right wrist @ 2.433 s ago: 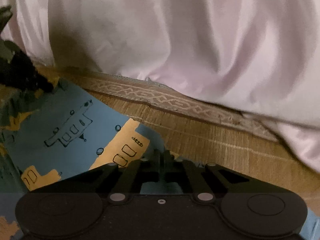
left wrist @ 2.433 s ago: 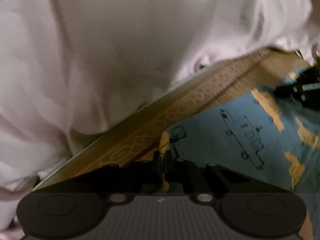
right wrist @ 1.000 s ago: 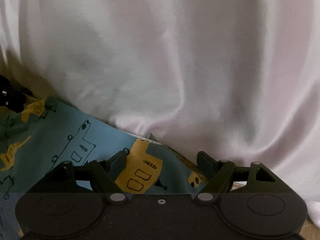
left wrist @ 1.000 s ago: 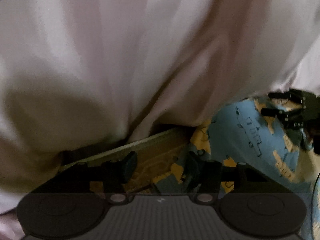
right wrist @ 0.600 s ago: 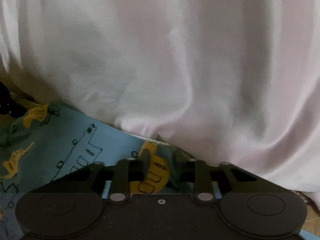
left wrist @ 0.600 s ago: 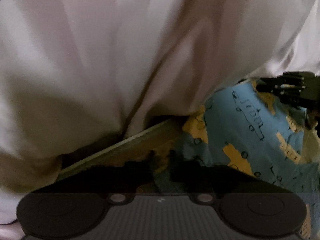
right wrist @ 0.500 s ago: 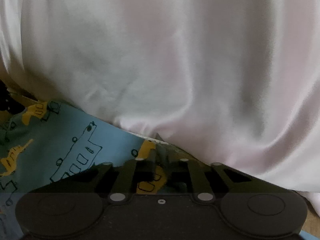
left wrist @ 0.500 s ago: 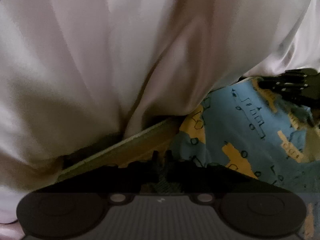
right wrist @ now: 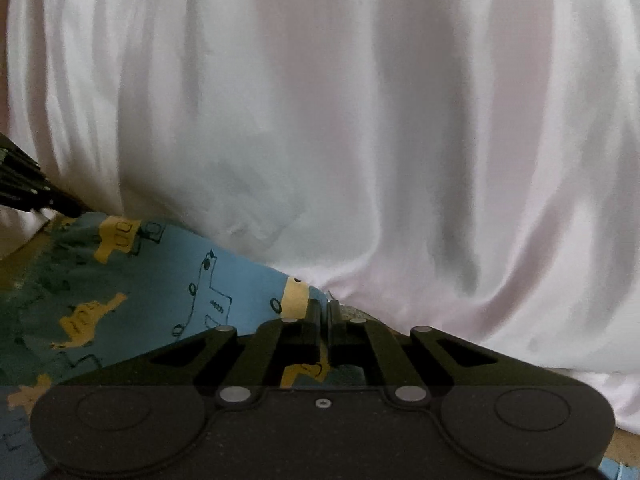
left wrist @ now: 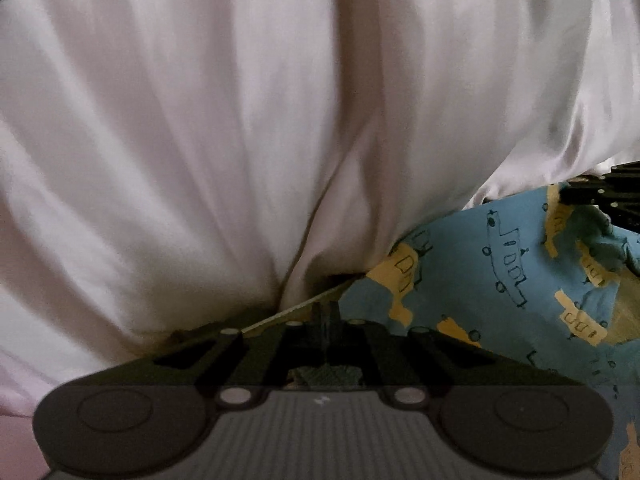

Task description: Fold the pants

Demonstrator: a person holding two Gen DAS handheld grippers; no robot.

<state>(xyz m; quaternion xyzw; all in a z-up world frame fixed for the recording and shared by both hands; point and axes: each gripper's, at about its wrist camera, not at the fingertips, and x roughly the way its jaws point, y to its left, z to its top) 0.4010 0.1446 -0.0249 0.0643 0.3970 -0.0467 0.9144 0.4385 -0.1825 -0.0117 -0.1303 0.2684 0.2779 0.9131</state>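
Left wrist view
- Left claw (left wrist: 327, 312): fingers pressed together, clenched on an edge of the pants; a scrap of the printed cloth shows behind the fingers near the claw's base.
- Pants (left wrist: 500, 276): blue fabric printed with yellow and outlined vehicles, spread to the right of the claw, its upper edge tucked against the white cloth.
- White cloth (left wrist: 240, 120): hangs in long folds and fills most of the view, just beyond the fingertips.
- Wooden surface (left wrist: 280, 316): only a thin strip visible between cloth and claw.
- Right claw (left wrist: 608, 196): dark, at the far right edge, at the pants' upper corner.

Right wrist view
- Right claw (right wrist: 323, 312): fingers closed, clenched on the pants' edge; yellow print visible between the finger bases.
- Pants (right wrist: 160, 280): stretch away to the left, lower part in shadow.
- White cloth (right wrist: 360, 120): draped behind, meeting the pants at the fingertips.
- Left claw (right wrist: 24, 188): dark, at the left edge, at the pants' far corner.
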